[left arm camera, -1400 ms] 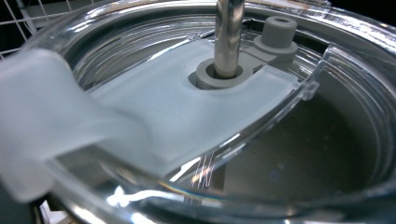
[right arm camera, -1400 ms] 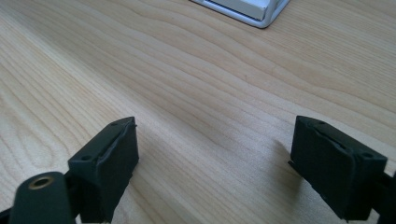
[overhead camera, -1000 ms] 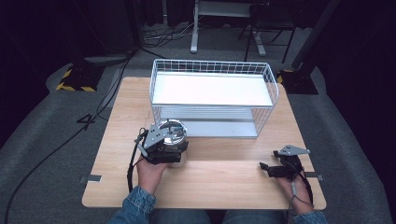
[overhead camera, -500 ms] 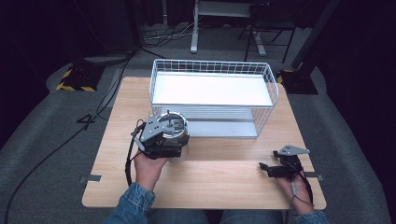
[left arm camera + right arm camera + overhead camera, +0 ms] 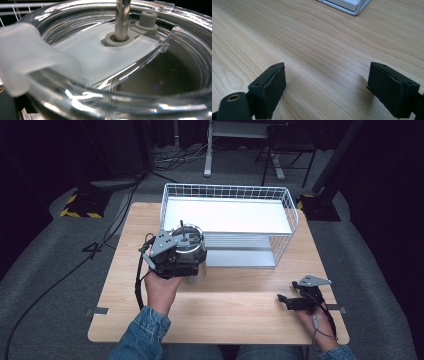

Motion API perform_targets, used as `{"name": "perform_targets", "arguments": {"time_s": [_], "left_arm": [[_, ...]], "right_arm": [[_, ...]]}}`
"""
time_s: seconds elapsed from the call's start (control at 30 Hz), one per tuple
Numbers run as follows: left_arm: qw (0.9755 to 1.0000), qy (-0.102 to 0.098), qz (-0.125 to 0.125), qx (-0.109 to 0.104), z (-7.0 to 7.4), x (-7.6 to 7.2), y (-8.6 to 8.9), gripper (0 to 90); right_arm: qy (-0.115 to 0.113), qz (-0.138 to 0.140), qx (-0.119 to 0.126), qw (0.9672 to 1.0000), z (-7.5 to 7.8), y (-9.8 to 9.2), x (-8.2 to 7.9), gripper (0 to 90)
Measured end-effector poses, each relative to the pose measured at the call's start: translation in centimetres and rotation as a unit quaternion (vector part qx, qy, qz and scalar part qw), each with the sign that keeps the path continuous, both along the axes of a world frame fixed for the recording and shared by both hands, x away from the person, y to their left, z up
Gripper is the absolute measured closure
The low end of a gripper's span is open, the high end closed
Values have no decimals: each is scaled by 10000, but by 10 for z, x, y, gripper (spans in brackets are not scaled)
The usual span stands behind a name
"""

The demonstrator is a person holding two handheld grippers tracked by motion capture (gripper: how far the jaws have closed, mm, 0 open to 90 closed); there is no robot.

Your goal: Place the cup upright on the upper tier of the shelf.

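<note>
A steel tumbler [image 5: 192, 241] with a clear lid [image 5: 100, 60] and a metal straw [image 5: 122, 17] is held at the table's left, close to the front left corner of a white wire basket [image 5: 227, 190]. My left gripper [image 5: 184, 259] is shut on the tumbler, whose lid hides the jaws in the left gripper view. A grey stopper [image 5: 148, 18] sits beside the straw hole. Near the front right edge, my right gripper [image 5: 286, 301] rests low over the wood, open [image 5: 327, 87] with nothing between its fingers.
The basket has a white floor and stands at the back middle of the wooden table [image 5: 235, 315]; its corner [image 5: 352, 7] lies ahead of the right gripper. Bare wood lies between the two hands. Beyond the table are dark floor, cables and stands.
My left gripper has carried the tumbler away from the person and slightly right, nearer the basket. The right gripper has stayed in place.
</note>
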State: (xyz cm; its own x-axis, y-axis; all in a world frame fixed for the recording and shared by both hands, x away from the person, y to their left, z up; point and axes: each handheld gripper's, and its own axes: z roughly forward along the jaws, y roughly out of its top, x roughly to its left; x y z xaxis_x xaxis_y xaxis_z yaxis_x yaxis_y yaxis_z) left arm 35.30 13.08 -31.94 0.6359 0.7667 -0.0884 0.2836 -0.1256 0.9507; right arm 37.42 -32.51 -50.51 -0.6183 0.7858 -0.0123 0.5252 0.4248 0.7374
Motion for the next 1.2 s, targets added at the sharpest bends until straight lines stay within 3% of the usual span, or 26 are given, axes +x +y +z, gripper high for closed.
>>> {"name": "perform_targets", "arguments": {"time_s": [0.4, 0.9, 1.1, 1.2], "left_arm": [[9996, -168, -112, -187, 45, 13, -5, 37], [9988, -292, -140, -357, 81, 31, -5, 37], [9989, -332, -149, -306, 92, 42, -13, 37], [9986, -338, -155, -386, 99, 52, -20, 37]], "right_arm": [[2, 8, 12, 10000, 0, 0, 0, 152], [-37, 2, -5, 10000, 0, 0, -1, 156], [-18, -6, 5, 10000, 0, 0, 0, 156], [-17, -3, 4, 10000, 0, 0, 0, 156]]}}
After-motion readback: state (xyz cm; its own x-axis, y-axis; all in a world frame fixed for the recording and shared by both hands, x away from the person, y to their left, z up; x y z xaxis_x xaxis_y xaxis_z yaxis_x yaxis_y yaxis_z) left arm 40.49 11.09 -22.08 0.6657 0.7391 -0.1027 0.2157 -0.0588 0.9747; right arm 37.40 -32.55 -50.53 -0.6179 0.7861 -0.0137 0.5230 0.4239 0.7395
